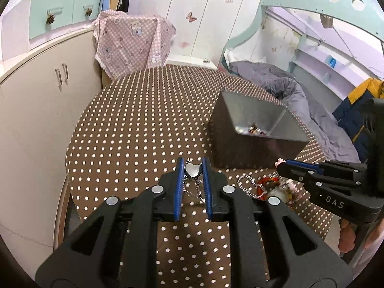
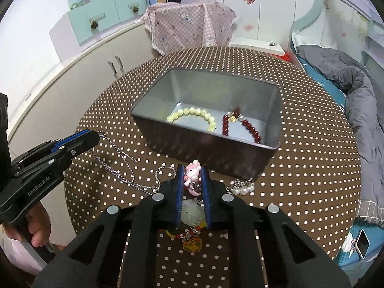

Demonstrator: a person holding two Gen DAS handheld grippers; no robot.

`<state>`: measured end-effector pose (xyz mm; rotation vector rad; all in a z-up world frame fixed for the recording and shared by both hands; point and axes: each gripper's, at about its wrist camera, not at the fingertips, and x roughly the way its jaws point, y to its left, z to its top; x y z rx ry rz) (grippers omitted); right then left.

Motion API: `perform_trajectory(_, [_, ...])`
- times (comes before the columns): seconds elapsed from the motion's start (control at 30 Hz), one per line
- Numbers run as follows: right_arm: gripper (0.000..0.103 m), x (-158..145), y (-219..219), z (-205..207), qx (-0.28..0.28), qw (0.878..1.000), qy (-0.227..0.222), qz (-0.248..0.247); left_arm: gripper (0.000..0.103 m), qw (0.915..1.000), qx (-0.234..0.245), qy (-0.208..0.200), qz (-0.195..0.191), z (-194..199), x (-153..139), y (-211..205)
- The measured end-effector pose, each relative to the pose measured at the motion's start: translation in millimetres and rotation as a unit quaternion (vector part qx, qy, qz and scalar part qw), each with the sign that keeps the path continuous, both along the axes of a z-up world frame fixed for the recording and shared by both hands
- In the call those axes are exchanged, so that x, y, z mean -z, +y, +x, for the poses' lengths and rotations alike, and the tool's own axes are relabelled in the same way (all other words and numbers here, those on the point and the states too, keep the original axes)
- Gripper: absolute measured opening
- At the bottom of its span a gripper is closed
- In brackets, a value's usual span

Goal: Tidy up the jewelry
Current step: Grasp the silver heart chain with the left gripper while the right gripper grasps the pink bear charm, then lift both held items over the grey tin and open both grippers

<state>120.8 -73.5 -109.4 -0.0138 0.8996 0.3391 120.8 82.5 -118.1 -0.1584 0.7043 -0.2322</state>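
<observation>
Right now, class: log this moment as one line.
left tool: shut on heart pendant | right tool: shut on pink charm | tin: two bracelets

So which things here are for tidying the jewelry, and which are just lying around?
For the job:
left gripper holding the heart necklace
right gripper holding the pink charm
metal tin with yellow bracelet and red bracelet
pearl piece

Just around:
pink cloth
grey duvet

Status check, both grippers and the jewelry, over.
Left gripper shut on heart necklace. Right gripper shut on pink charm. Tin box holds two bead bracelets. Path clear.
</observation>
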Motion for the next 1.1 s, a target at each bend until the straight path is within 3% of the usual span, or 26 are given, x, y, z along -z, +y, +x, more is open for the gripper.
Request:
perform_trajectory(0.53, [0.013,-52.5,-30.1,-6.2,0.031,0.997,-0.075,0.016,0.015,0.9956,0.015,-0.091,0.013,-5.5,-69.3,-18.5])
perform_trajectory(1.1, [0.013,-107.4,-45.5,-0.7,0.041,0.988,-0.147,0.016,0.015,0.986,0.048,-0.159,0.016,2.7,-150.1,-42.0])
